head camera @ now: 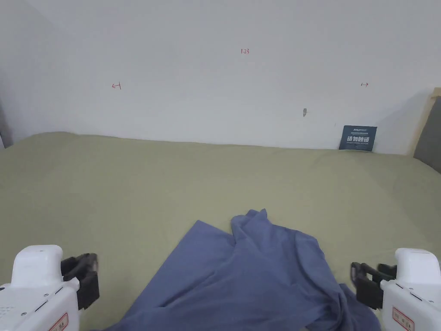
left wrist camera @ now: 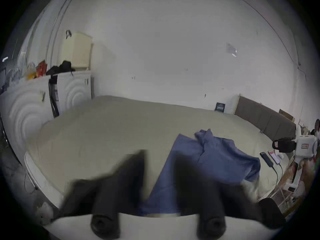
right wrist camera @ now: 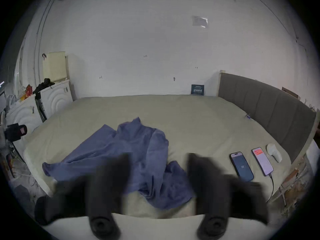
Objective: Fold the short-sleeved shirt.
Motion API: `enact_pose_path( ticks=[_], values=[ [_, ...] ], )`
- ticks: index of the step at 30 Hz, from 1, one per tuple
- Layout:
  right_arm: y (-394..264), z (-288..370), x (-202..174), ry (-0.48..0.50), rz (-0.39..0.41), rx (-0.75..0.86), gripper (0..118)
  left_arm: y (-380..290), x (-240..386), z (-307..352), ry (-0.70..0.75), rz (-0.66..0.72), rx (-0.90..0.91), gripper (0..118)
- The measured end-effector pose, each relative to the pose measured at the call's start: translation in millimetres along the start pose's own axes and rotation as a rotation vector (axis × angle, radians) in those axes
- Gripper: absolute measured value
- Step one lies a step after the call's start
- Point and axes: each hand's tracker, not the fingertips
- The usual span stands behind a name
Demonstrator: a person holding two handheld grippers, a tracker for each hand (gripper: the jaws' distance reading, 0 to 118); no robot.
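Blue shirt (head camera: 250,276): crumpled, unfolded, lying on the green bed (head camera: 129,181) near its front edge, between my two grippers. My left gripper (head camera: 84,280): held low at the shirt's left, jaws apart, holding nothing. My right gripper (head camera: 366,284): low at the shirt's right, jaws apart, empty. Two phones (right wrist camera: 242,165) lie right of the shirt.

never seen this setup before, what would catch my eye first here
A crumpled blue shirt lies unfolded on the near part of a wide olive-green bed. A white handheld left claw and right claw flank it, both open and empty. In the right gripper view, two phones lie on the bed beside the grey headboard.
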Motion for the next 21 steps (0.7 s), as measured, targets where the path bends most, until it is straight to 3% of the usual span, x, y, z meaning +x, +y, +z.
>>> enact_pose_path(
  ticks=[2, 5, 10, 14, 15, 16, 18, 19, 21],
  values=[
    [-3.8, 2.5, 0.5, -0.079, -0.018, -0.011, 0, 1.1, 0.1, -4.1, -0.008, 0.011, -0.048, 3],
    [-2.2, 1.8, 7.3, 0.018, -0.073, -0.061, 0, -1.3, -4.1, -8.3, -0.05, 0.034, -0.11, 1],
    [-13.5, 3.8, 3.5, 0.015, -0.04, -0.061, 0, -6.3, -35.1, -23.8, -0.064, 0.078, -0.244, 1],
    [-15.3, 1.9, 2.6, 0.034, -0.046, -0.075, 0, -13.3, -55.8, -43.8, -0.148, 0.12, -0.498, 1],
    [-15.8, 1.5, 2.2, 0.037, -0.041, -0.077, 0, -18.6, -58.4, -46.8, -0.118, 0.103, -0.509, 8],
    [-15.7, 1.2, 2.1, 0.04, -0.038, -0.08, 0, -24.1, -60.4, -48.1, -0.075, 0.088, -0.485, 24],
    [-19.1, -0.2, 1.4, 0.057, -0.036, -0.091, 0, -36.0, -64.4, -56.1, -0.054, 0.087, -0.512, 90],
    [-20.5, -1.4, 1.1, 0.064, -0.032, -0.099, 0, -40.7, -67.6, -59.2, -0.059, 0.108, -0.515, 101],
    [-21.7, -4.8, 1.1, 0.071, -0.016, -0.116, 0, -48.6, -72.4, -67.6, -0.068, 0.138, -0.549, 101]
  ],
)
